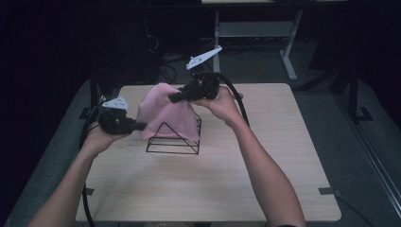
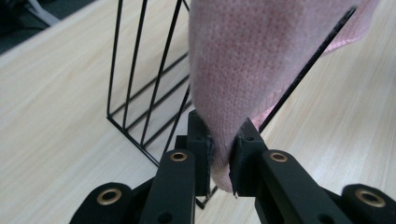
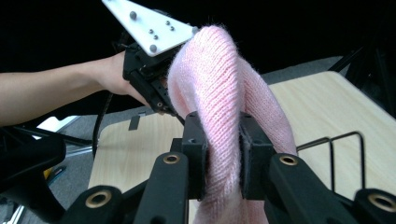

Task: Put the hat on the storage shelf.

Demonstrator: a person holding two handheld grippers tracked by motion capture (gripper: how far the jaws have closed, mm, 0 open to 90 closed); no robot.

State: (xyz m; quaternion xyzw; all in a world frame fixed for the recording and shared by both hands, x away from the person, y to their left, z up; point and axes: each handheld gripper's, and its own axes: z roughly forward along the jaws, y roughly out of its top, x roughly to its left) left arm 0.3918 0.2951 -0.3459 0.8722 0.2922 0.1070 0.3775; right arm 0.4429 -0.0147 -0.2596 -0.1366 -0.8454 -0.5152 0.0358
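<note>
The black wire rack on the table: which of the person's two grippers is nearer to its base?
Left. The left gripper pinches the pink knitted cloth low beside the black wire rack, near its base. The right gripper pinches the cloth higher up, above the rack's top.

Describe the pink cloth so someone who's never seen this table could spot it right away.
On the light wooden table, toward its far left part, stands a black wire rack shaped like a triangle. The pink knitted cloth drapes over the rack's top, pinched by the left gripper at its lower edge and by the right gripper higher up. It is the one soft, pink thing among black metal and pale wood.
</note>
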